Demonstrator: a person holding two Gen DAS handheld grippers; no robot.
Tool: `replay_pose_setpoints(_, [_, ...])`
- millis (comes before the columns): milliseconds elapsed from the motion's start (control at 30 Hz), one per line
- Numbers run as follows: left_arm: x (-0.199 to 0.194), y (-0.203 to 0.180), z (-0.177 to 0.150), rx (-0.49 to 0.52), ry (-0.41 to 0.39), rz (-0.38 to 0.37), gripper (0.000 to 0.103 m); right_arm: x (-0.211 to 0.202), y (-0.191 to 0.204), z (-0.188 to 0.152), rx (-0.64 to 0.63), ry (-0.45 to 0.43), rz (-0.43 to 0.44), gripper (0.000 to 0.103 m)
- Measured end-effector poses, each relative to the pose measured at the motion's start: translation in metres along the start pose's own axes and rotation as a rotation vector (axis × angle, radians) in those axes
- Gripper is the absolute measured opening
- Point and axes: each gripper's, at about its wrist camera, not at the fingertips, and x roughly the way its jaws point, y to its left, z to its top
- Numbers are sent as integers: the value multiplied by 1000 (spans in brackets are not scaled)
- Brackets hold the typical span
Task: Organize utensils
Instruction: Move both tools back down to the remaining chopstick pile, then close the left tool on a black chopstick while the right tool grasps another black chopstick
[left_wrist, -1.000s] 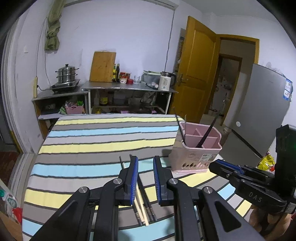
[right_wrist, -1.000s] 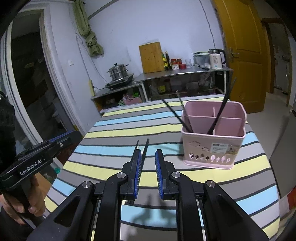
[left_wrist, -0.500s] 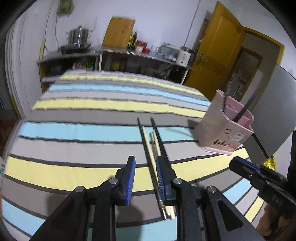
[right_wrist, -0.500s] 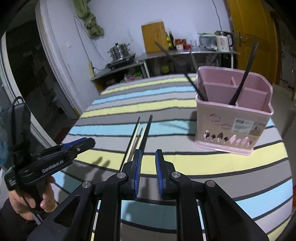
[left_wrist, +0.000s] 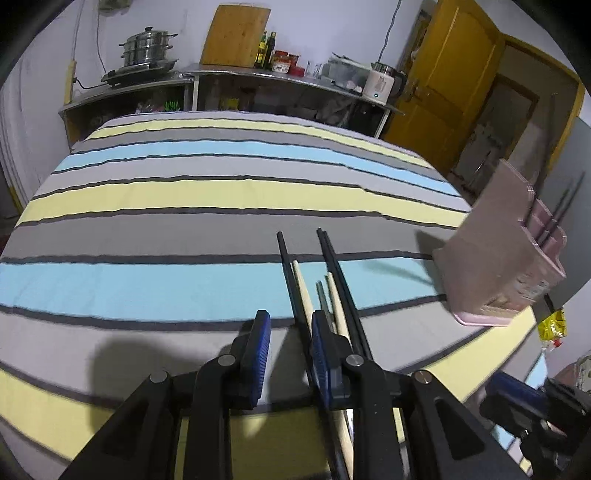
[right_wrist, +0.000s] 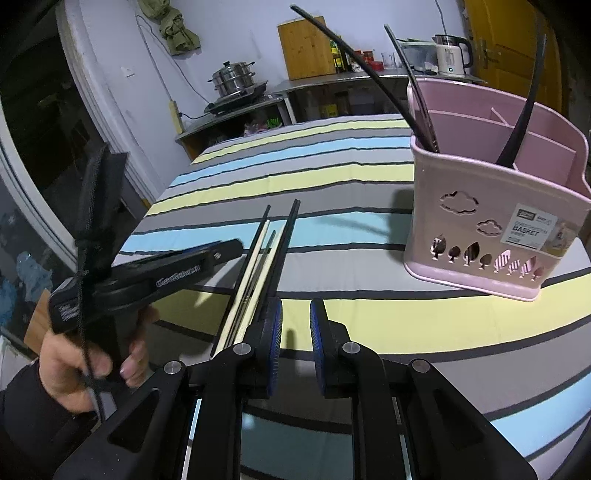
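Several chopsticks lie side by side on the striped tablecloth: black ones (left_wrist: 334, 266) and pale wooden ones (left_wrist: 301, 284), also in the right wrist view (right_wrist: 266, 254). A pink utensil basket (right_wrist: 491, 206) stands at the right holding black utensils (right_wrist: 517, 122); it shows in the left wrist view (left_wrist: 495, 258) too. My left gripper (left_wrist: 290, 339) is open, low over the chopsticks' near ends, its right finger over them. My right gripper (right_wrist: 295, 325) is open and empty, just right of the chopsticks. The left gripper also shows in the right wrist view (right_wrist: 221, 253).
The table (left_wrist: 184, 192) has a striped cloth. Behind it stand a metal shelf with a steamer pot (left_wrist: 147, 48), a cutting board (left_wrist: 234, 35), bottles and a kettle (left_wrist: 380, 86). A yellow door (left_wrist: 450, 85) is at the back right.
Both grippers have come lower and closer to the chopsticks. The left gripper's jaws have opened wider. The basket now sits nearer in the right view.
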Motion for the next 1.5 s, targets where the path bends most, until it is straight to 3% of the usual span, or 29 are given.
replay_pose_setpoints(500, [1,-6,-16,87,-39,58,24,25,3,2,-6,35,11,16])
replay_pose_setpoints(700, [-5,4,-15,108,-25,62,16,43,8,8,-20,54,9,16])
replay_pose_setpoints(1033, [-11,27,-15,62,-5,42,16,84,19,24,-43,92,-11,16])
replay_pose_setpoints(1267, [-7,23,-12,51,0,24,16,80,7,25,-21,90,-39,16])
replay_pose_setpoints(1500, [-8,32,-11,-45,20,-25,16,84,11,32,-28,109,-76,16])
